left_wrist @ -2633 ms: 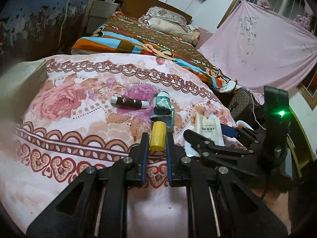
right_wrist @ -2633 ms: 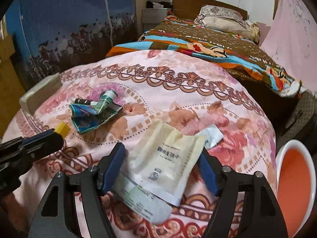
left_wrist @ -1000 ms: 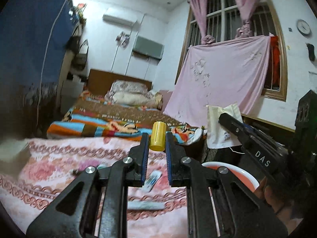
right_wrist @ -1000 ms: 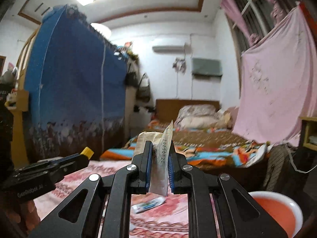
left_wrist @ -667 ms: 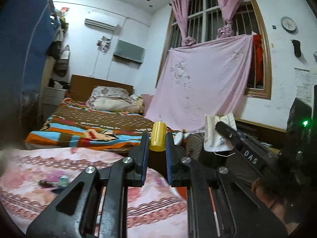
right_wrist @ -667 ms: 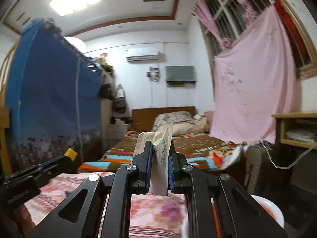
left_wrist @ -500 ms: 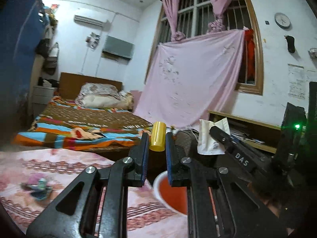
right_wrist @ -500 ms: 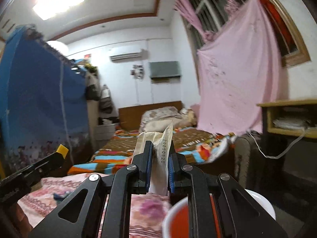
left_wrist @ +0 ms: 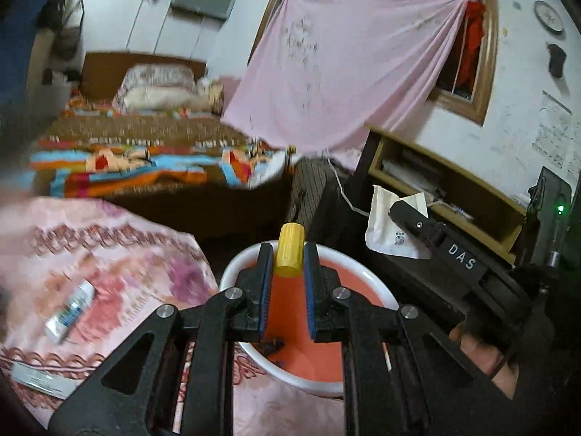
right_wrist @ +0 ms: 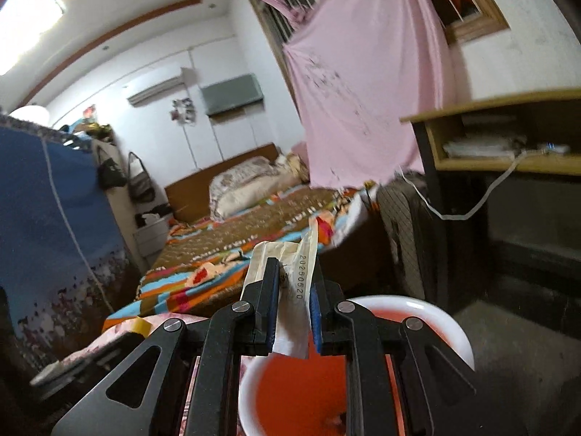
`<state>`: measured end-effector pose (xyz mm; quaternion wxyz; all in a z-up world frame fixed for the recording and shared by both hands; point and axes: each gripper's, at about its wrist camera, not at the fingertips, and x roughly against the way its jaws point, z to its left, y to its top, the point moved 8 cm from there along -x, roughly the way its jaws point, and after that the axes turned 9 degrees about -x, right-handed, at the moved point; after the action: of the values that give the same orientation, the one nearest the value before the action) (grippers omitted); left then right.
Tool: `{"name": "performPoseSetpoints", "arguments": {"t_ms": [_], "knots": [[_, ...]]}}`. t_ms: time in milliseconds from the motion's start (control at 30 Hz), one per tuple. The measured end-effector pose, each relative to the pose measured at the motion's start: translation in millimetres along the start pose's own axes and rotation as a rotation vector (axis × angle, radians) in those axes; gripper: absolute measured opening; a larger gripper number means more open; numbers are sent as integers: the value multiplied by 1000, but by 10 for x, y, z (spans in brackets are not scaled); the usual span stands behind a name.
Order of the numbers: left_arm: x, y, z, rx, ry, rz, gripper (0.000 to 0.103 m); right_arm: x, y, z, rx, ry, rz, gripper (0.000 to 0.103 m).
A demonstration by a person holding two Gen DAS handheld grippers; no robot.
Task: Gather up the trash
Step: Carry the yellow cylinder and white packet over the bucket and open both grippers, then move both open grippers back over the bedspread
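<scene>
Gripping a yellow tube (left_wrist: pixel 289 250) between its blue pads, the left gripper (left_wrist: pixel 287 283) hangs over a basin (left_wrist: pixel 232 269) with a white rim and an orange-red inside. The tube stands nearly upright, its top poking out past the fingertips, above the basin's far edge. Some small dark bits lie on the basin's bottom near its near rim.

The right gripper (left_wrist: pixel 403 214) shows at the right of the left view, clamped on a white packet (left_wrist: pixel 385 225) that hangs to the right of the basin, beyond its rim. In the right view that gripper (right_wrist: pixel 293 301) pinches the same packet (right_wrist: pixel 296 279), whose folded edge carries printed digits; the packet's lower end dangles above the basin (right_wrist: pixel 461 341). The tube's yellow tip (right_wrist: pixel 139 325) shows at the left of that view.

Left of the basin spreads a pink floral cloth (left_wrist: pixel 120 254). On it lie a small white-and-blue wrapper (left_wrist: pixel 70 310) and, nearer, a flat pale strip (left_wrist: pixel 40 381), well apart from the basin. Far behind stands a bed (left_wrist: pixel 145 152) with a striped blanket, and a pink sheet (left_wrist: pixel 345 72) hangs over the window at the right. A wooden shelf (right_wrist: pixel 508 138) sits at the far right.
</scene>
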<state>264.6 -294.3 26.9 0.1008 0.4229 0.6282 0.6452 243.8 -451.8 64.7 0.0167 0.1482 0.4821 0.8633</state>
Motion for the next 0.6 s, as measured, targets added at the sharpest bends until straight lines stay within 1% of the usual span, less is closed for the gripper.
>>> {"name": "performPoseSetpoints", "arguments": {"t_ms": [200,300,400,433,500,533,567,600], "knots": [[-194,-90,-143,20,-22,84,1,-103,-68,-117,-29,-18,72,14],[-245,-119,-155,30,-16,111,1,-139,-103,-146,-27,-25,100,14],[-289,-130,-149,52,-21,141,5,-167,-135,-154,-26,-27,123,15],[-293,-136,-134,58,-20,148,9,-181,-145,-152,-25,-27,131,18],[-272,-145,-95,69,-13,152,16,-204,-158,-150,-19,-32,142,26],[-268,-142,-75,73,-8,153,20,-206,-170,-145,-15,-36,146,34],[-241,-140,-42,80,-4,148,21,-207,-176,-136,-10,-38,146,37],[-212,-133,-15,85,1,141,22,-219,-169,-134,-5,-39,147,37]]}}
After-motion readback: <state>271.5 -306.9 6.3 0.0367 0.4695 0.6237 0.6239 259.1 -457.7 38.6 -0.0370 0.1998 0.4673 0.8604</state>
